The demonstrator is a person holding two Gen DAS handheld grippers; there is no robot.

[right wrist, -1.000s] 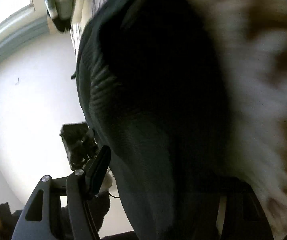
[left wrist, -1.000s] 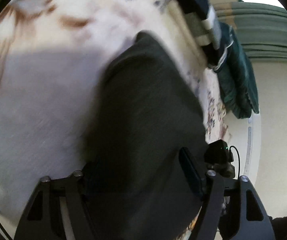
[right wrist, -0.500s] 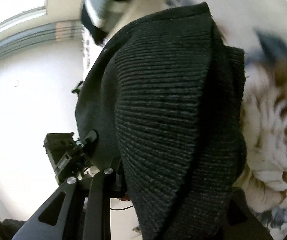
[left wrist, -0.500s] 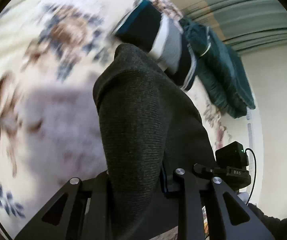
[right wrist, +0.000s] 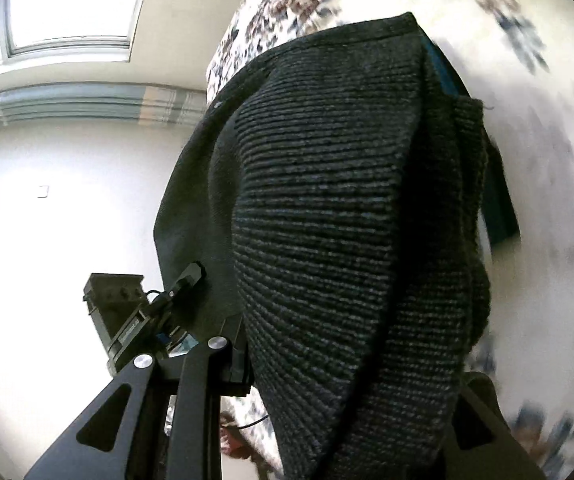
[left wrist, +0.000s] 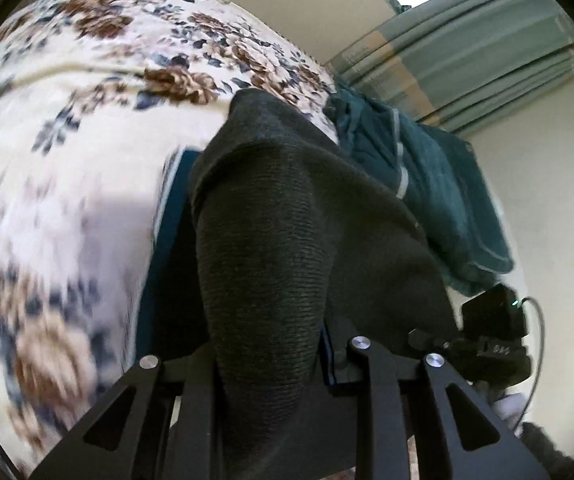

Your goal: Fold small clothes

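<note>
You are holding a dark grey knitted garment [left wrist: 271, 248] up off a bed covered by a cream blanket with brown and blue flowers [left wrist: 67, 128]. Your left gripper [left wrist: 271, 364] has its fingers drawn in narrow on a thick bunch of the knit, which fills the gap between them. Your right gripper [right wrist: 339, 360] likewise pinches the garment, its jaws closed to a narrow gap on a ribbed fold; only its left finger shows, the other being hidden behind the cloth. The garment hangs between your two hands, draped forward and down over the bed, with a strip of something teal-blue [left wrist: 167, 216] showing behind its edge. The knit looks soft, thick and limp, probably light to middling in weight; it will sag and stretch rather than hold a crease, and it is not likely to slip. For a tidy fold you would do best to hold it at two corners or along one edge, not by a gathered bunch. A dark green garment with a pale stripe [left wrist: 419, 184] lies further back, near grey-green curtains [left wrist: 467, 40]. No brand, label or writing can be read.
</note>
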